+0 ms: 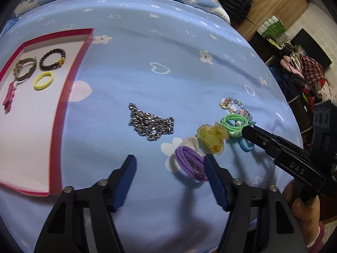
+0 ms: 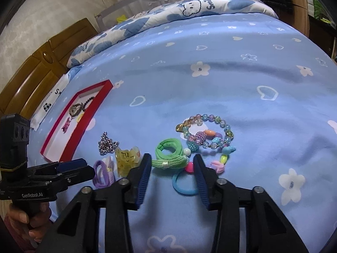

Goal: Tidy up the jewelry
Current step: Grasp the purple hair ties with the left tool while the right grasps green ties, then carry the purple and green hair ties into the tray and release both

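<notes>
On the blue bedsheet (image 1: pixel 168 63) lies a row of loose pieces: a silver chain (image 1: pixel 150 123), a purple hair tie (image 1: pixel 189 162), a yellow claw clip (image 1: pixel 210 137), a green hair tie (image 1: pixel 233 124), a blue hair tie (image 1: pixel 246 144) and a beaded bracelet (image 1: pixel 236 105). My left gripper (image 1: pixel 168 160) is open over bare sheet, its right finger beside the purple tie. My right gripper (image 2: pixel 172 161) is open and straddles the green hair tie (image 2: pixel 168 154) and the blue hair tie (image 2: pixel 183 185); its pads do not press on them. The red tray (image 1: pixel 69 97) lies at the left.
The tray holds a black bead bracelet (image 1: pixel 52 60), a yellow ring (image 1: pixel 43 81), a watch-like band (image 1: pixel 24 69) and a pink piece (image 1: pixel 9 97). A patterned quilt (image 2: pixel 189 6) lies at the far end. The wooden headboard (image 2: pixel 42 67) is left, cluttered shelves (image 1: pixel 299 73) right.
</notes>
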### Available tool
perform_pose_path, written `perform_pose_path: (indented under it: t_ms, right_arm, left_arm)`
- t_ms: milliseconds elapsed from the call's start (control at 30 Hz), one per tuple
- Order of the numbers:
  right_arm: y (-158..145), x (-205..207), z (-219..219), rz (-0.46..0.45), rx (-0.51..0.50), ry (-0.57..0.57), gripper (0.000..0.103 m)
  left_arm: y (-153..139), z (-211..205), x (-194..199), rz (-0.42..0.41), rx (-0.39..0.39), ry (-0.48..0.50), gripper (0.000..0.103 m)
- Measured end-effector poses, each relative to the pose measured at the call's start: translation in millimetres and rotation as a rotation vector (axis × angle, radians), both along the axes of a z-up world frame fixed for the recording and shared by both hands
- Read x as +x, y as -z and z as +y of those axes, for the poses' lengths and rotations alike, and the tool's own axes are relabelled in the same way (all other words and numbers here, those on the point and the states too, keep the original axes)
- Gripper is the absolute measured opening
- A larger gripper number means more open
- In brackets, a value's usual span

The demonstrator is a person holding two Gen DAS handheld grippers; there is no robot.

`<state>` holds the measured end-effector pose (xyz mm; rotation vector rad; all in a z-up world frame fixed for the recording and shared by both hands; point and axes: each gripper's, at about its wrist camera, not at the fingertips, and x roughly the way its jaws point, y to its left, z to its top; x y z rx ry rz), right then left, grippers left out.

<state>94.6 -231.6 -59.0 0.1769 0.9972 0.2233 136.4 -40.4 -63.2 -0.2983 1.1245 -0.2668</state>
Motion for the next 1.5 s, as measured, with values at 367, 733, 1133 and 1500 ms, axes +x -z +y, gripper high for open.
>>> perform_pose_path:
  t_ms: [367,733,1133,1500]
  right_arm:
    - [1.4,2.7,2.4,-0.003,-0.014,-0.003,0.013]
    - [-25.7,-3.4,11.1,-0.067,0.014,-0.028,0.013]
    - [-43.2,2.5,49.1,-0.098,0.073,-0.108,0.013]
    - [-45.5,16.7,107.7,-0.094,0.121,-0.232,0.013]
  left_arm:
    - [3.2,-28.5,8.1,-0.043,0.027,0.096,0.006]
    - [-20.0,7.8,-13.5,-0.101,0.004,0.032,0.005]
    - [-55.4,66.5,-48.5,-0.175,0.011,-0.106,0.005]
    - [-65.2,123.0,-74.1,-0.182,0.017,-0.239,0.005]
